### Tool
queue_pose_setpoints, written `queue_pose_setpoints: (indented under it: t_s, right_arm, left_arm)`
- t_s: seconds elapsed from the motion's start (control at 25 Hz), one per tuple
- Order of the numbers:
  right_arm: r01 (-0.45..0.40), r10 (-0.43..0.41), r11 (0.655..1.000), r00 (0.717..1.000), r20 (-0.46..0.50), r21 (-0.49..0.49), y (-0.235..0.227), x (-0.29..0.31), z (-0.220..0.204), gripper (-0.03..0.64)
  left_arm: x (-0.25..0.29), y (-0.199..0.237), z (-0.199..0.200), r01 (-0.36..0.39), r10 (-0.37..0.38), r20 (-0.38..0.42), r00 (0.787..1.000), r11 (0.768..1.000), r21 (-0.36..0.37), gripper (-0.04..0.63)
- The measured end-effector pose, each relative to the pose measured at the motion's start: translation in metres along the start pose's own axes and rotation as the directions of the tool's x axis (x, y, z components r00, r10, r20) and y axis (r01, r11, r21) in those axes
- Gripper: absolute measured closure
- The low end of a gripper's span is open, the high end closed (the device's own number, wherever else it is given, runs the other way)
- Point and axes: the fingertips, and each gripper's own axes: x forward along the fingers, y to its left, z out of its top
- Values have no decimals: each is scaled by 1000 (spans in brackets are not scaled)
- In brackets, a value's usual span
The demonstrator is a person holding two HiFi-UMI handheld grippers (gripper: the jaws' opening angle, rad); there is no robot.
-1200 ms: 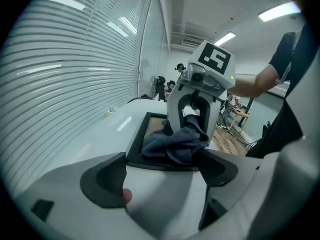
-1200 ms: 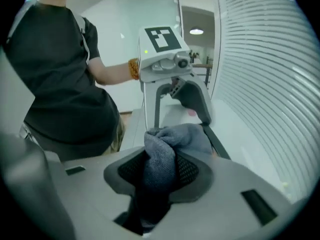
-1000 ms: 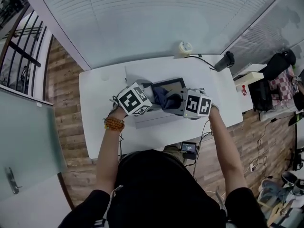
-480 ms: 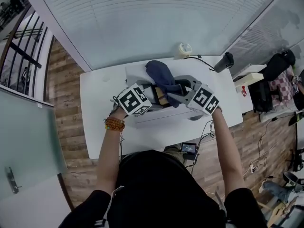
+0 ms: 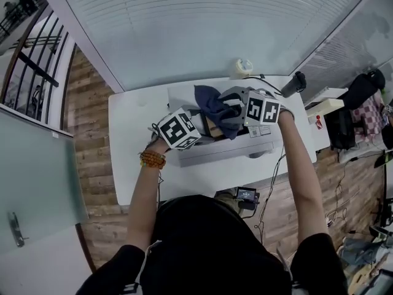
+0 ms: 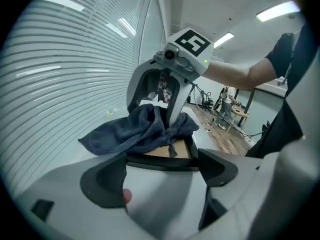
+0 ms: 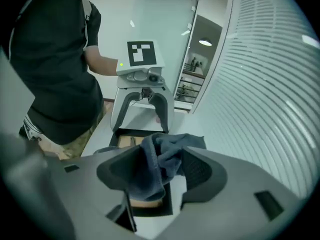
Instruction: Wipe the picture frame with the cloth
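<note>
The picture frame (image 5: pixel 210 128) has a black border and a tan centre, and it lies on a pale box on the white table (image 5: pixel 132 134). My left gripper (image 5: pixel 201 125) is shut on the frame's near edge (image 6: pixel 165 160) and keeps still. The dark blue cloth (image 5: pixel 215 106) is bunched over the frame's far part (image 6: pixel 140 131). My right gripper (image 5: pixel 231 107) stands over it, its jaws opening wide. In the right gripper view the cloth (image 7: pixel 160 159) hangs loose between them, draped against the left jaw with a gap to the right pad.
The pale box (image 5: pixel 224 151) under the frame fills the middle of the table. A roll of tape (image 5: pixel 244 66) and a black cylinder (image 5: pixel 295 80) with a cable sit at the far edge. A small device (image 5: pixel 245 195) hangs below the near edge.
My right gripper has moved toward the far side of the table and lifted slightly, dragging the cloth off the frame's middle. Its jaws have spread wide. The left gripper has stayed put.
</note>
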Motion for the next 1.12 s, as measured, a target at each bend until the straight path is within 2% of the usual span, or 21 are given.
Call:
queue_pose_setpoints:
  t_s: [0.08,0.12,0.16,0.2,0.24,0.32,0.36,0.4,0.48,0.56,0.68,0.76,0.92,1.12]
  right_arm:
    - [-86,85,995,996,23,41,3,21,3,393]
    - [-107,104,992,994,41,66,4,28,6,450]
    - [-112,106,990,992,75,86,4,31,11,535]
    - [-112,98,988,987,130,104,6,30,19,562]
    - [-113,85,986,974,210,124,8,23,30,569]
    - [-108,36,979,926,377,173,6,0,56,571]
    - [-99,12,977,910,413,191,3,-8,64,572]
    - [-87,1,977,917,399,197,2,-8,66,574]
    - [-57,10,983,966,258,174,5,15,49,572]
    - [-17,-10,985,988,156,171,7,40,33,572]
    - [22,-59,969,988,146,245,3,45,32,575]
    - [20,-52,967,992,118,255,6,45,32,580]
    - [-65,41,957,995,90,283,25,43,33,581]
    - [-176,144,928,982,119,329,49,33,21,583]
  left_arm:
    - [0,0,-1,0,0,-2,1000,1000,-3,141]
    - [0,0,-1,-1,1,-2,1000,1000,-4,141]
    - [0,0,-2,-1,1,-2,1000,1000,-4,141]
    - [1,-1,-2,-1,1,-2,1000,1000,-4,141]
    - [2,-1,-3,0,0,-2,1000,1000,-3,141]
    - [3,-1,-3,4,-4,-2,1000,1000,0,141]
    - [3,0,-3,5,-5,-2,1000,1000,1,141]
    - [2,1,-2,5,-5,-3,1000,1000,3,141]
    - [2,2,-1,5,-5,-4,1000,1000,4,141]
    - [2,0,-1,6,-6,-4,1000,1000,3,141]
    - [2,-1,-1,6,-6,-7,1000,1000,0,141]
    - [1,1,-1,5,-5,-11,1000,1000,-3,141]
    - [0,1,-2,3,-3,-15,1000,1000,-9,141]
    - [2,-1,-2,19,-19,-20,1000,1000,-7,138]
